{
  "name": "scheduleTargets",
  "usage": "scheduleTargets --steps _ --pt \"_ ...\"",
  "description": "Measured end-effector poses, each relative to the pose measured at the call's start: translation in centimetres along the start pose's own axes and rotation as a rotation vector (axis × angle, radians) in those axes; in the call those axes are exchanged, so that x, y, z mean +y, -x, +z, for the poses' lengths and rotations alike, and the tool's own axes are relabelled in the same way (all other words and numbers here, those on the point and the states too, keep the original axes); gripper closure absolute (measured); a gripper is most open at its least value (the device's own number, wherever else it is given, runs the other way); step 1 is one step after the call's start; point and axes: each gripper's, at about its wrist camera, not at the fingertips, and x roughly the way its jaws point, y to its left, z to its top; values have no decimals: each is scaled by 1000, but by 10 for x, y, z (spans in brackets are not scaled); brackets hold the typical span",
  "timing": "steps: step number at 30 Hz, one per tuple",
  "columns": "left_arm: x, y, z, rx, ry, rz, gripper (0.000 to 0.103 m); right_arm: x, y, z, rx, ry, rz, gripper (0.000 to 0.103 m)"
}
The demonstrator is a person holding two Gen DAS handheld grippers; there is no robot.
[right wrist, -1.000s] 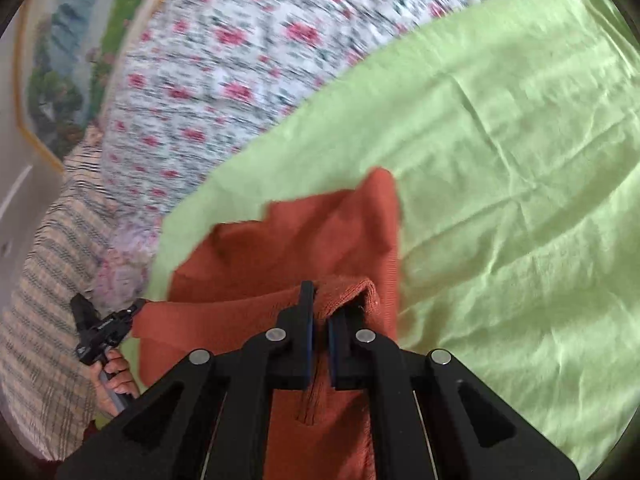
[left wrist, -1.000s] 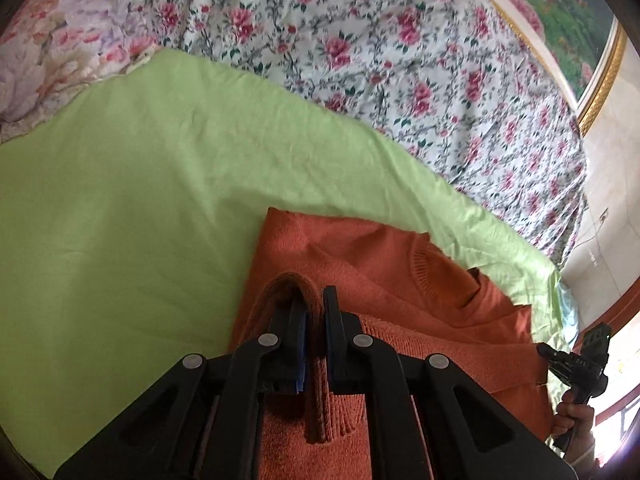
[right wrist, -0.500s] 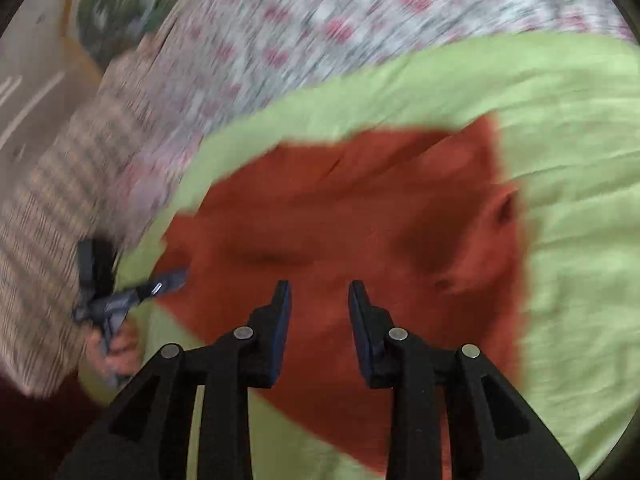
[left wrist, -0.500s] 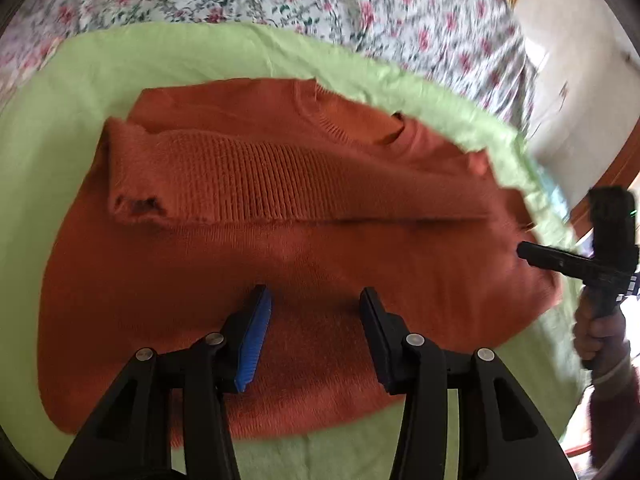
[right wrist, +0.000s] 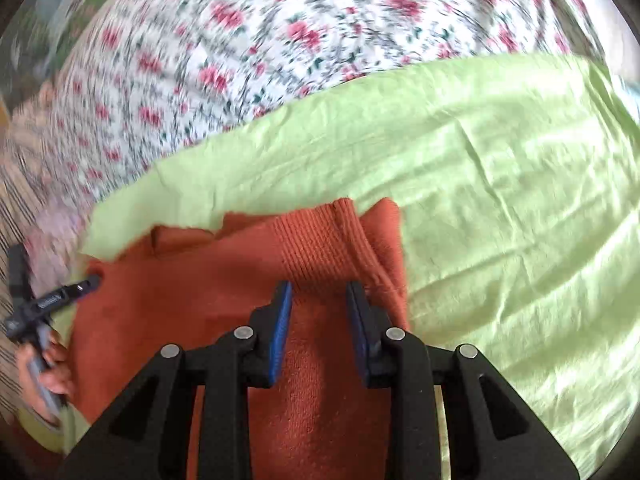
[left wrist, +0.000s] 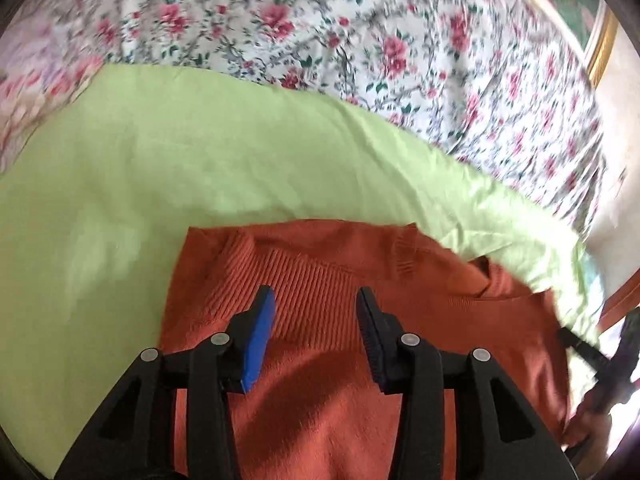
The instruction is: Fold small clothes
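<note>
An orange knit sweater [left wrist: 460,320] lies folded on a light green cloth [left wrist: 200,160], its ribbed hem [left wrist: 312,280] turned up toward the neckline. My left gripper [left wrist: 316,300] hovers open over the hem near the sweater's left edge, with only fabric below the pads. In the right wrist view the same sweater [right wrist: 180,312] shows its ribbed hem [right wrist: 320,248] near the right edge. My right gripper [right wrist: 318,292] stands open above it, pressing on nothing.
The green cloth [right wrist: 500,200] lies on a floral bedspread [left wrist: 360,40] that fills the far side. A hand [right wrist: 44,368] holding the other gripper shows at the left edge of the right wrist view. A gold-framed picture [left wrist: 600,40] stands at the far right.
A second ago both grippers were shut on the sweater's hem. They have let it go and opened, and the hem now lies folded over the body. Both views have swung over the sweater.
</note>
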Motion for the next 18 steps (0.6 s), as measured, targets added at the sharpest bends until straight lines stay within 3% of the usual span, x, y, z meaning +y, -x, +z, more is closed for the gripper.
scheduleTargets --steps 9,12,18 --pt "12 73 -92 -25 78 -99 57 6 28 -57 36 -4 73 73" --pt "16 94 -124 -32 115 -134 56 2 46 -83 17 -23 77 73" --pt "32 118 -178 -49 173 -131 56 -9 77 -120 -50 -82 78 73"
